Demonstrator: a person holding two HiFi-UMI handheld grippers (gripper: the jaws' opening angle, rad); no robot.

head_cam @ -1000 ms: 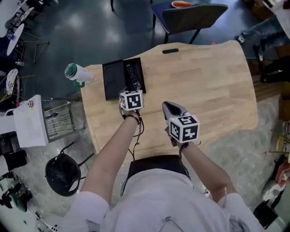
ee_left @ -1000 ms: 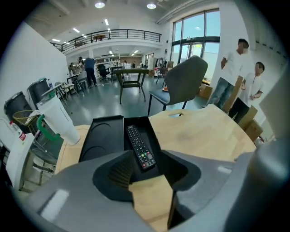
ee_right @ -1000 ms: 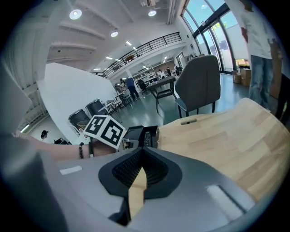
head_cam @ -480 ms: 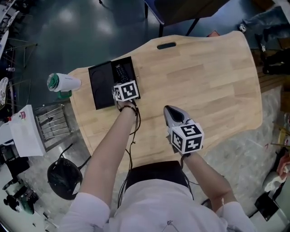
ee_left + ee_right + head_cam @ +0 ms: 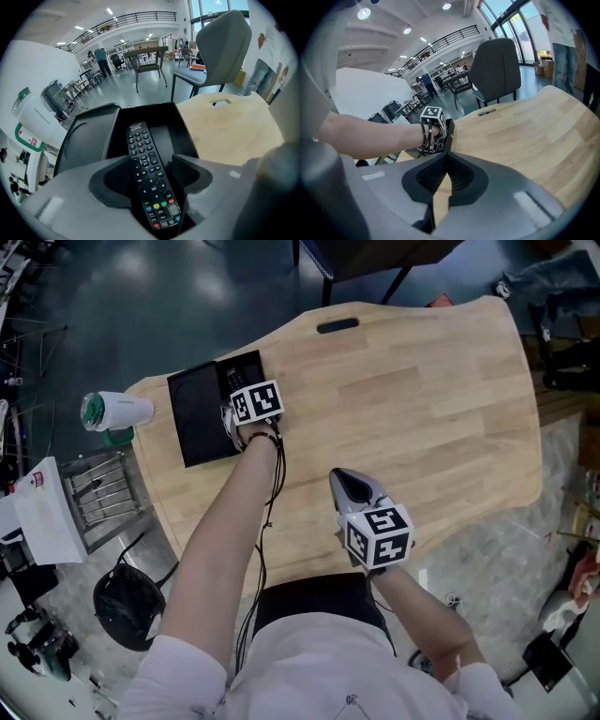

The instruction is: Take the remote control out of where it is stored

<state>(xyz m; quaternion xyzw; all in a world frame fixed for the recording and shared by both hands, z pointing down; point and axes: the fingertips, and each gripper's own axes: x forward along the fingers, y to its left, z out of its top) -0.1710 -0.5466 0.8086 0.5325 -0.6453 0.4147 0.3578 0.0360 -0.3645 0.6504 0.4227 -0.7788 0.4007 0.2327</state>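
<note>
A black remote control (image 5: 140,145) lies lengthwise in the right half of an open black box (image 5: 84,140) at the table's far left corner. My left gripper (image 5: 151,159) is lowered over it, open, one jaw on each side of the remote's lower half; a dark gap shows on the right side. From the head view the left gripper (image 5: 239,407) covers most of the box's (image 5: 197,413) right compartment, and only the remote's (image 5: 230,379) top end shows. My right gripper (image 5: 339,482) hovers near the table's front edge, shut and empty, pointing toward the left gripper (image 5: 433,124).
A white cup with a green lid (image 5: 117,411) stands just off the table's left corner beside the box. The wooden table (image 5: 422,409) has a handle slot (image 5: 337,326) at its far edge, with a grey chair (image 5: 220,47) behind. A wire rack (image 5: 98,493) sits on the floor at left.
My left gripper has moved forward and left onto the box, now straddling the remote. The right gripper has stayed near the front edge, shut.
</note>
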